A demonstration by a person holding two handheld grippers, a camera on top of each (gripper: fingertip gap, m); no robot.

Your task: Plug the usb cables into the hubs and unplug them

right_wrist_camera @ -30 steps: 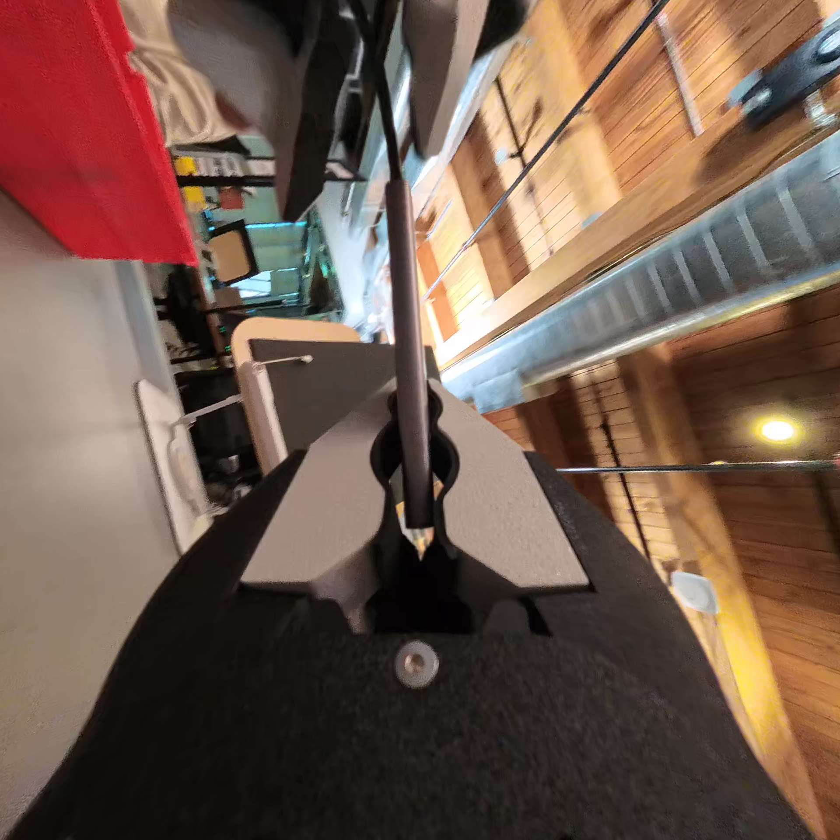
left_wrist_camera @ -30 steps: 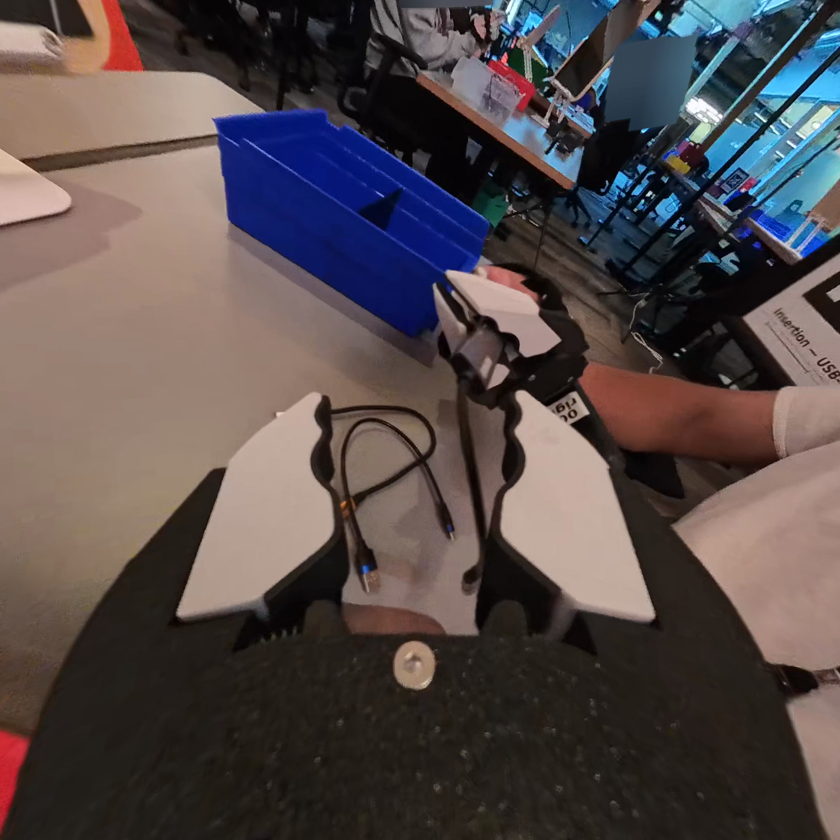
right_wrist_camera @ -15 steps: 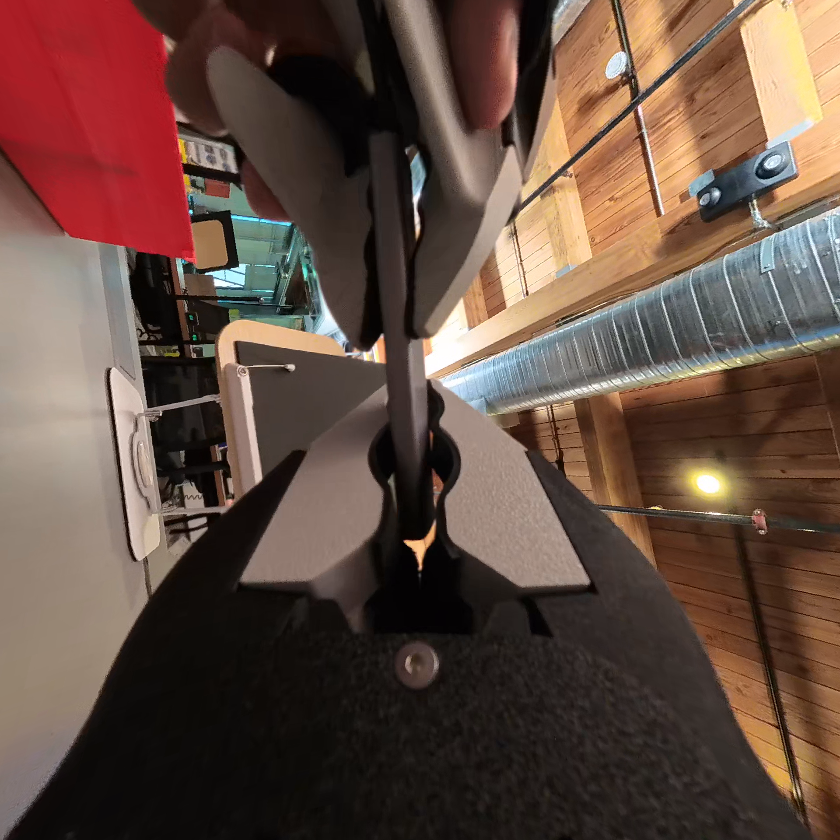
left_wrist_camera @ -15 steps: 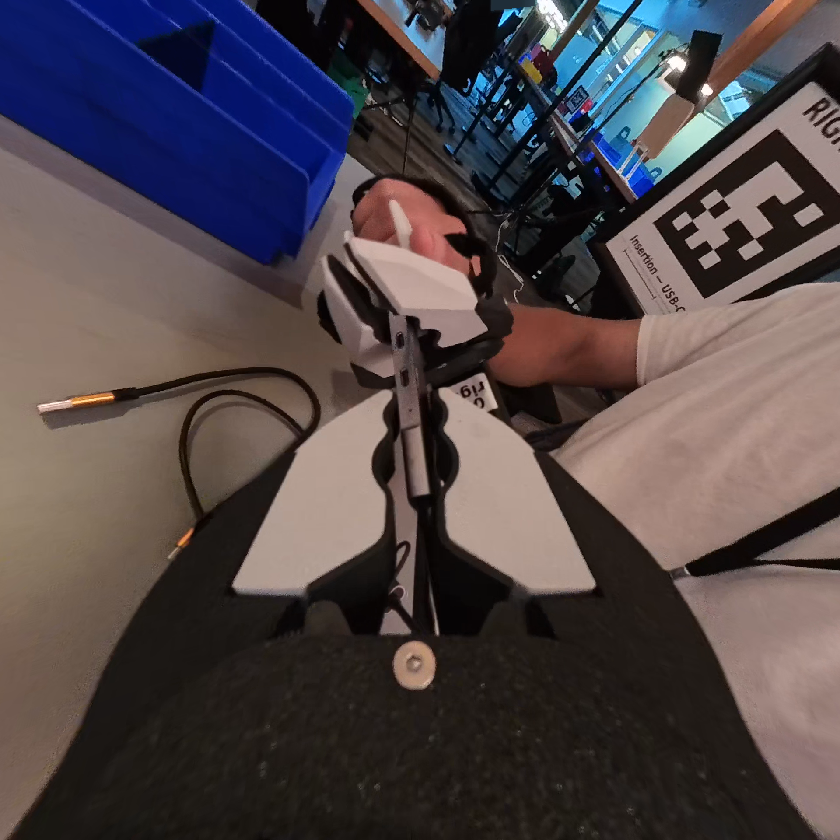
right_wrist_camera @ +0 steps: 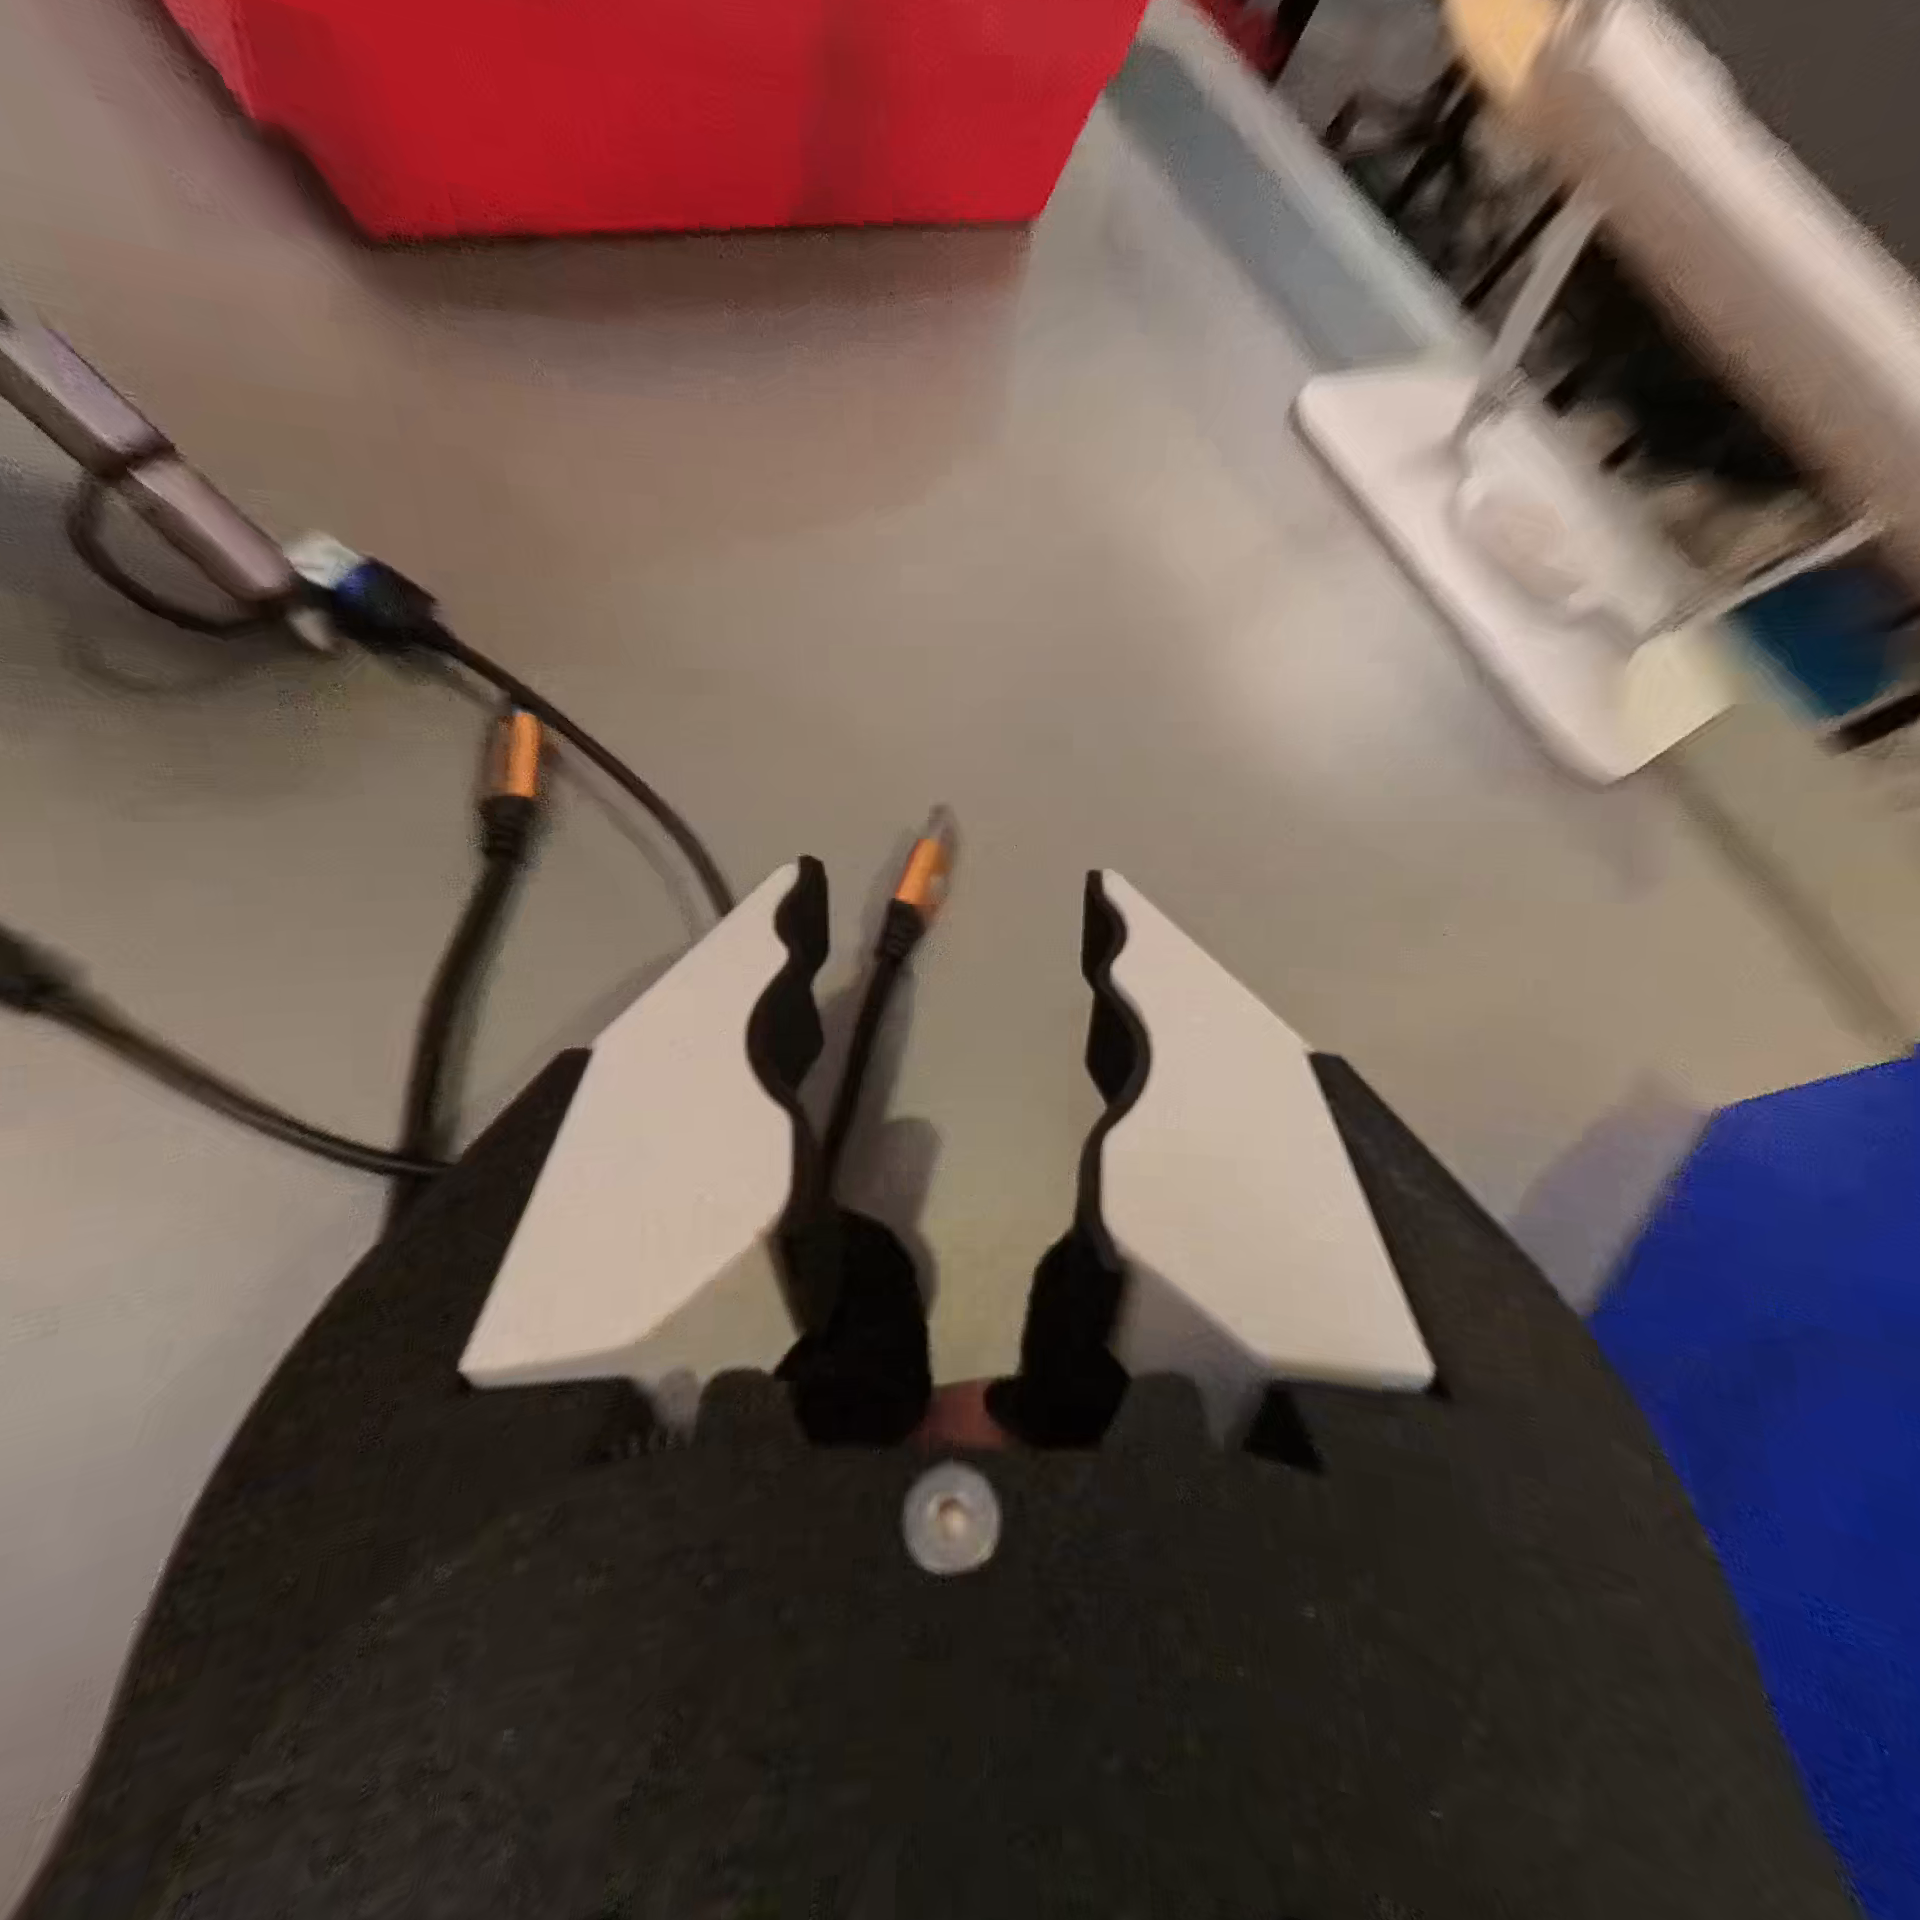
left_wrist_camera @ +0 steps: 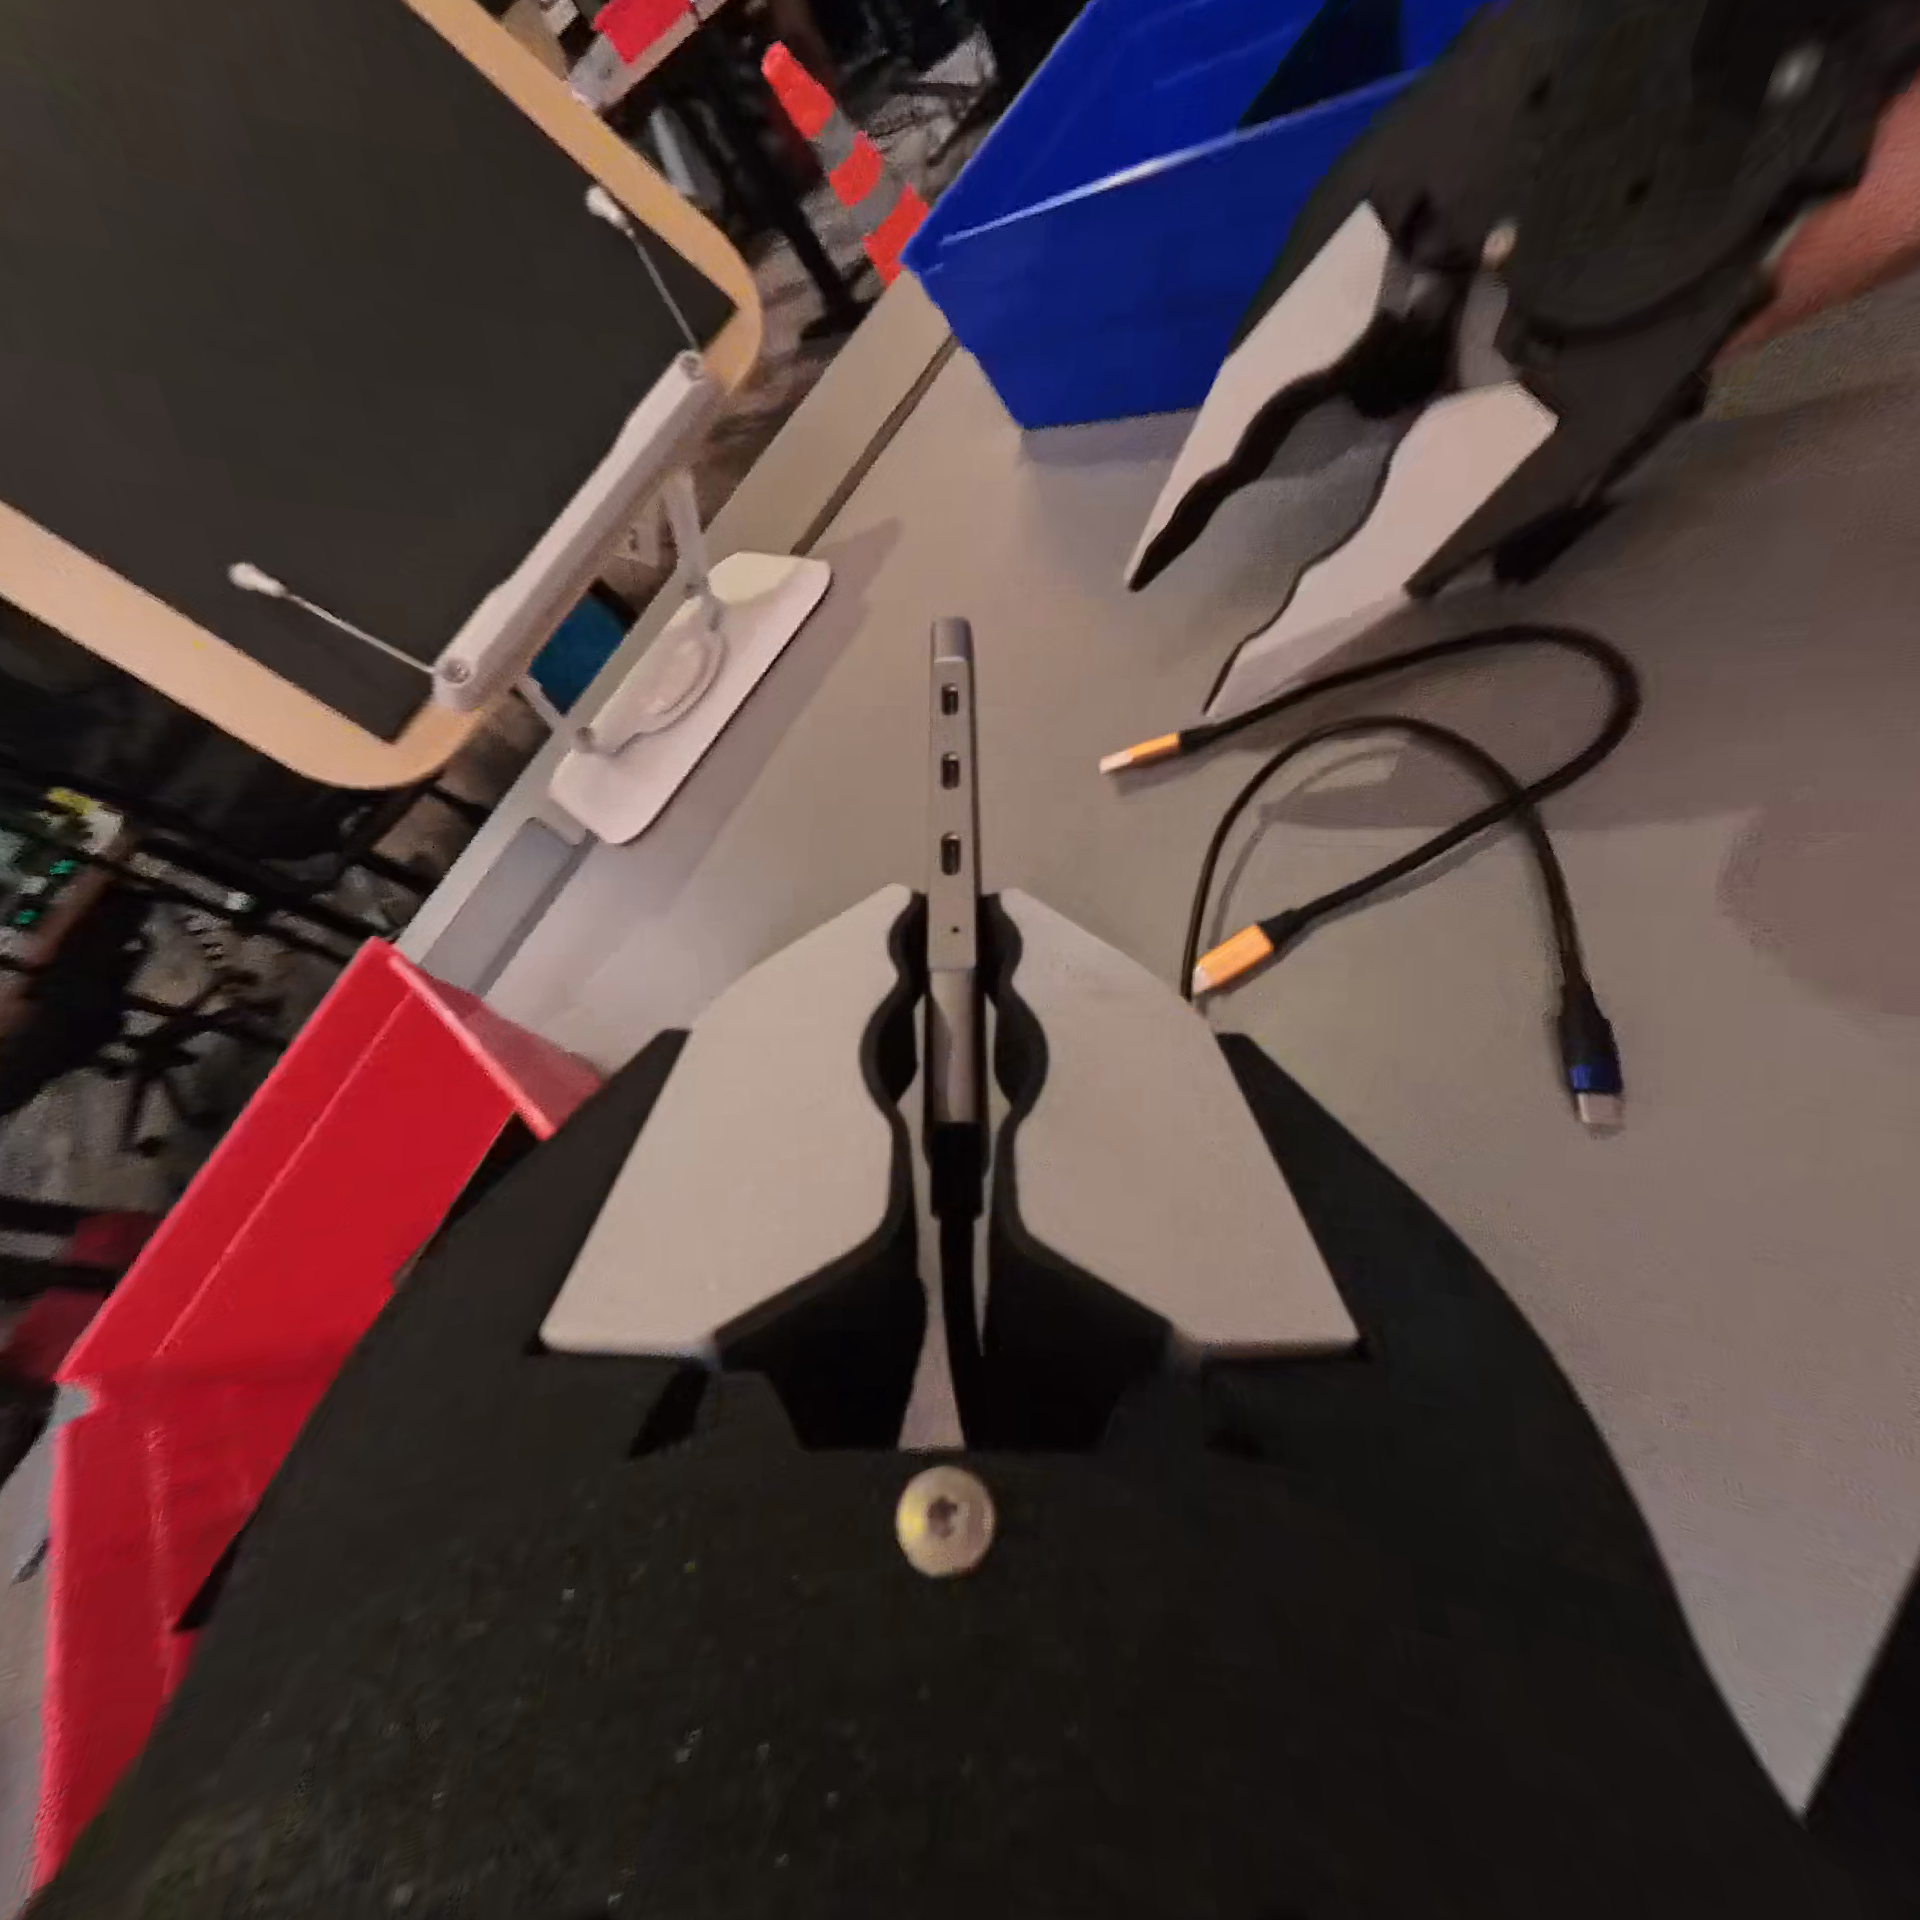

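Note:
My left gripper (left_wrist_camera: 951,909) is shut on a slim grey USB hub (left_wrist_camera: 951,790). The hub sticks out forward, edge up, above the grey table (left_wrist_camera: 1351,1299), with three small ports showing. My right gripper (right_wrist_camera: 951,875) is open and low over the table. An orange-tipped plug (right_wrist_camera: 920,873) of a black cable lies between its fingers, untouched. It also shows in the left wrist view (left_wrist_camera: 1143,750), just below the right gripper (left_wrist_camera: 1179,644). A second orange plug (left_wrist_camera: 1236,956) and a blue plug (left_wrist_camera: 1590,1070) lie to the hub's right. The hub (right_wrist_camera: 156,488) shows at the far left of the right wrist view.
A blue bin (left_wrist_camera: 1122,260) stands behind the right gripper. A red bin (left_wrist_camera: 260,1299) sits at the left by the table edge. A white stand base (left_wrist_camera: 686,707) carries a black board with a wooden rim (left_wrist_camera: 727,301).
The right gripper has let go of the hub, opened and dropped to the table over the orange plug. The left gripper closed on the hub and swung with it towards the stand.

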